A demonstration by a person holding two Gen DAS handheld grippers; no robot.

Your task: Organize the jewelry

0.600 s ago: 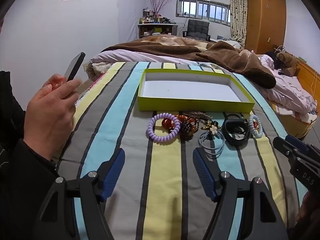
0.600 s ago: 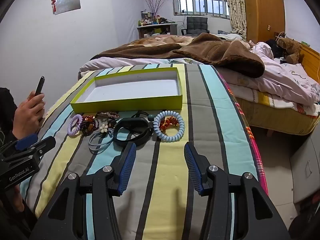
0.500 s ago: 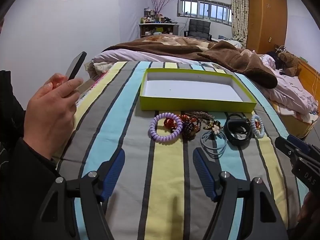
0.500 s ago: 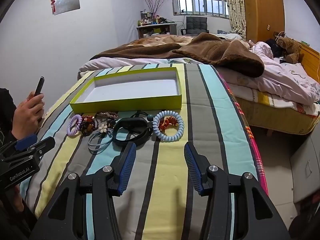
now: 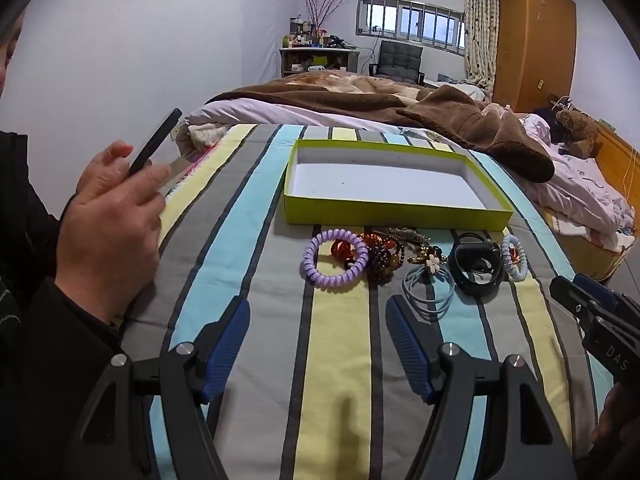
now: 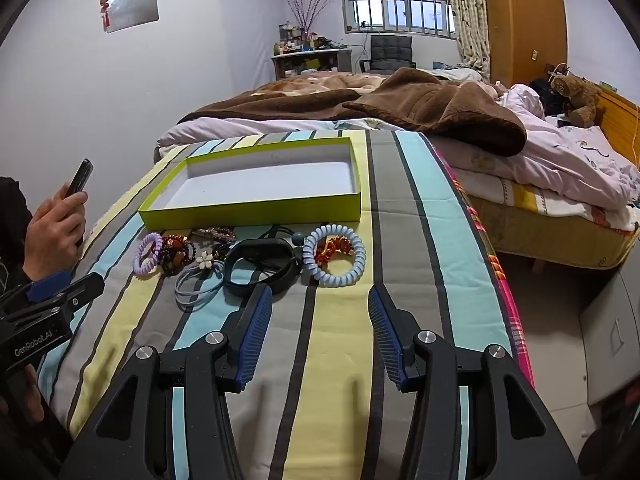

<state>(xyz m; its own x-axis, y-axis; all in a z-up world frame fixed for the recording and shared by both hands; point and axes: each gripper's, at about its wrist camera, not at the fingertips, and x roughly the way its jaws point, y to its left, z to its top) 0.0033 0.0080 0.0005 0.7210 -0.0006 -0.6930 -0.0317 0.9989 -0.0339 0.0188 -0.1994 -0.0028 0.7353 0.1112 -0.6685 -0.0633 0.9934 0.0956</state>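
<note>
The left gripper (image 5: 318, 322) hangs low over the striped cover (image 5: 332, 380) with its two blue-padded fingers spread wide and nothing between them. Just ahead of its fingertips lies a row of jewelry: the purple coil band (image 5: 335, 258) sits straight ahead, a little beyond the gap, with a small red piece (image 5: 341, 249) inside its ring; touching it to the right is a cluster of dark beaded bracelets (image 5: 383, 255), then a flower-topped hair tie with thin blue loops (image 5: 429, 285) just past the right fingertip, then the black wristband (image 5: 476, 266), and farthest right a pale blue coil band (image 5: 513, 258). The right gripper (image 6: 318, 300) is likewise spread apart and holds nothing. Its left fingertip lies at, or overlaps, the near edge of the black wristband (image 6: 262, 266); whether they touch cannot be told. The pale blue coil band (image 6: 334, 255) lies just ahead, between the line of the two fingers, with a red-gold trinket (image 6: 335, 247) inside it. Off to that gripper's left lie the flower tie (image 6: 205, 261), the beaded bracelets (image 6: 176, 251) and the purple coil band (image 6: 147, 253). Beyond the whole row, with its near wall just behind the jewelry, sits a shallow yellow-green box (image 5: 396, 214), open-topped; its white floor holds nothing. To the far left of both grippers, a hand (image 5: 108, 236) holds a dark phone (image 5: 155, 147).
</note>
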